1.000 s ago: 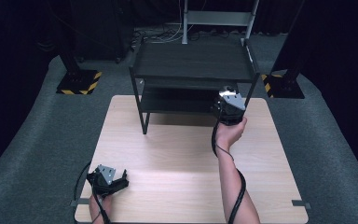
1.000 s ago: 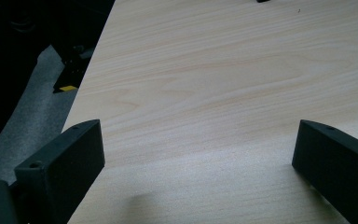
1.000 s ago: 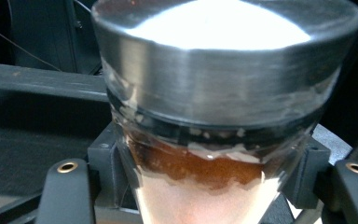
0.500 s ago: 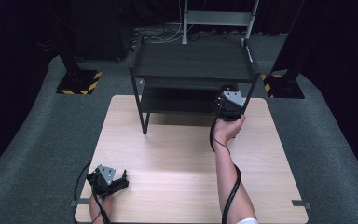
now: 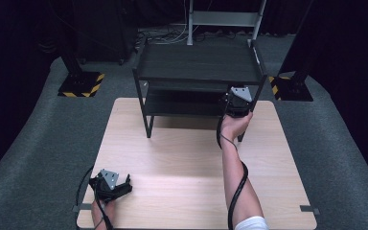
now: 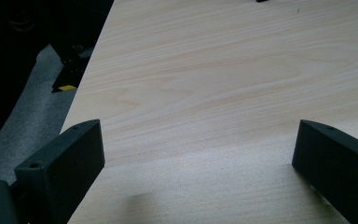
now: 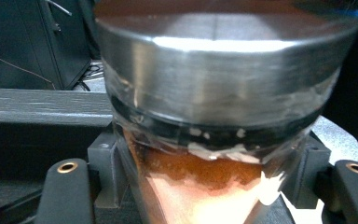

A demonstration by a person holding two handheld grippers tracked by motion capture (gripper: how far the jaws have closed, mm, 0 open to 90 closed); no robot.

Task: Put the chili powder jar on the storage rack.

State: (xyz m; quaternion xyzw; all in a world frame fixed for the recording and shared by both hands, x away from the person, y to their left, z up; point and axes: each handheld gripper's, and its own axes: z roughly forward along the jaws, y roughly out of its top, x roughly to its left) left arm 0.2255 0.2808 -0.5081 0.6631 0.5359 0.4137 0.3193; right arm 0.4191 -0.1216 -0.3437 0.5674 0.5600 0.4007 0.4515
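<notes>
The right gripper [image 5: 236, 103] was clamped on a clear jar [image 7: 223, 154] with a silver metal lid [image 7: 228, 70] and orange-brown powder inside. It hung at the right front corner of a black two-tier shelf rack [image 5: 199, 62] standing on the far part of the wooden table [image 5: 182, 158]. To shelve the jar well, it likely had to stay upright and pass between the rack's tiers without striking the upper shelf edge [image 7: 42, 105] or the right front post. The left gripper [image 5: 110, 184], jaws wide and empty, rested near the table's near left corner, well apart.
</notes>
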